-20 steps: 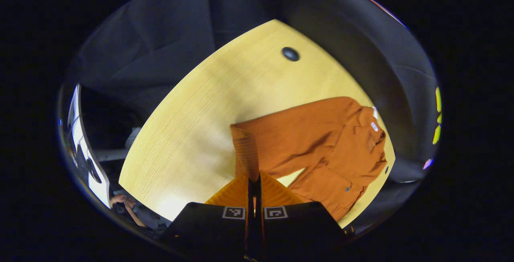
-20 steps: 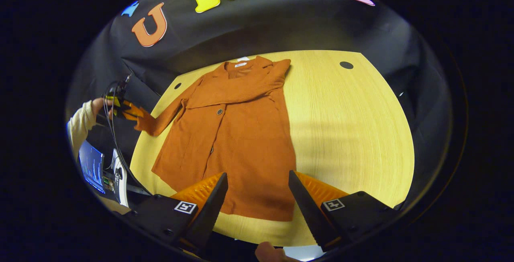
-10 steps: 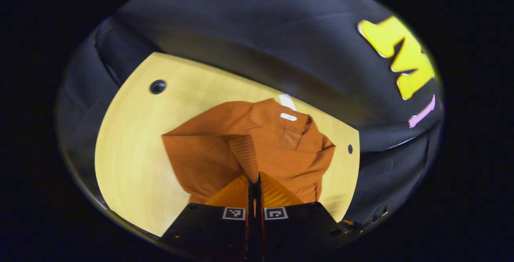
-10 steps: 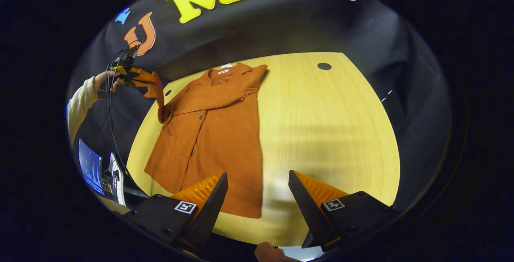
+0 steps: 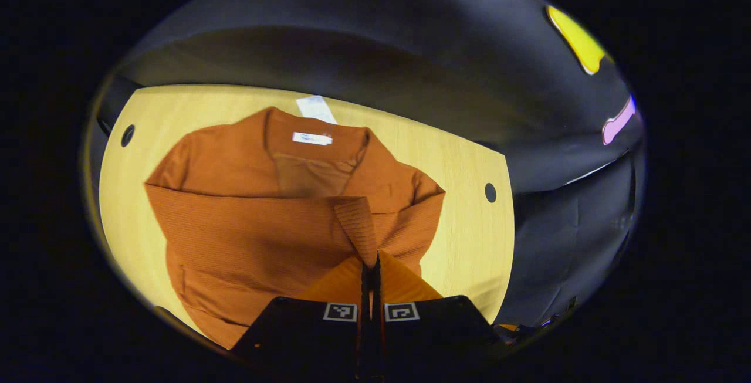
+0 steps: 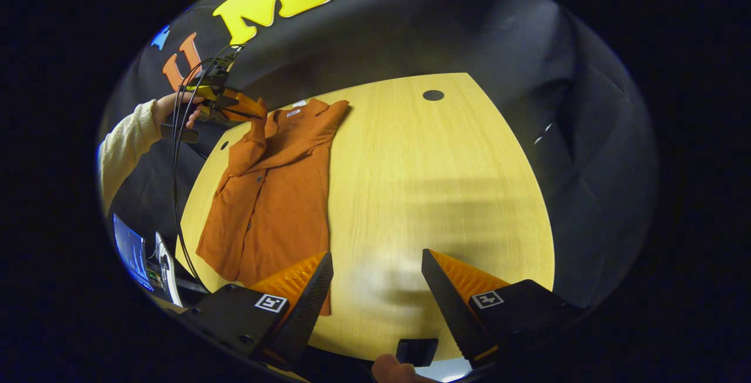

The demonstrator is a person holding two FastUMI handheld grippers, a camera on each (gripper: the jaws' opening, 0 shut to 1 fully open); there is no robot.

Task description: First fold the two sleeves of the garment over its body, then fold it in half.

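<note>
— Holding that cuff [image 5: 358, 227] up over the chest, is she? The left claw [image 5: 371, 265] looks pressed tight on it, both fingers flat against the ribbed end.

— Yes, clamped on the cuff. In the right gripper view you see that same claw at upper left, a hand [image 6: 176, 106] behind it, with the sleeve [image 6: 249, 142] hanging from it above the shoulder.

— And the garment [image 6: 270, 195] itself?

— Flat on the surface [image 6: 434, 183], along the left side of that view, collar toward the top, hem at the bottom. In the left gripper view it lies spread across the middle, and the other sleeve [image 5: 252, 236] already lies in a band across the chest, below the collar [image 5: 314, 142].

— So this looks like the second sleeve going over?

— That is my reading. To do it well, I would carry the cuff across the body until the sleeve creases at the shoulder seam, then lower it so the cloth lies down flat rather than dropping in a heap.

— Anything to watch?

— The knit is soft and heavy; pulled too far, it could drag the whole body sideways and rumple the sleeve beneath. Letting go low and gently should keep it tidy.

— The right claw [image 6: 375, 289]?

— Spread wide, gripping nothing, over bare wood at the lower middle of its own view, beside the hem.
</note>
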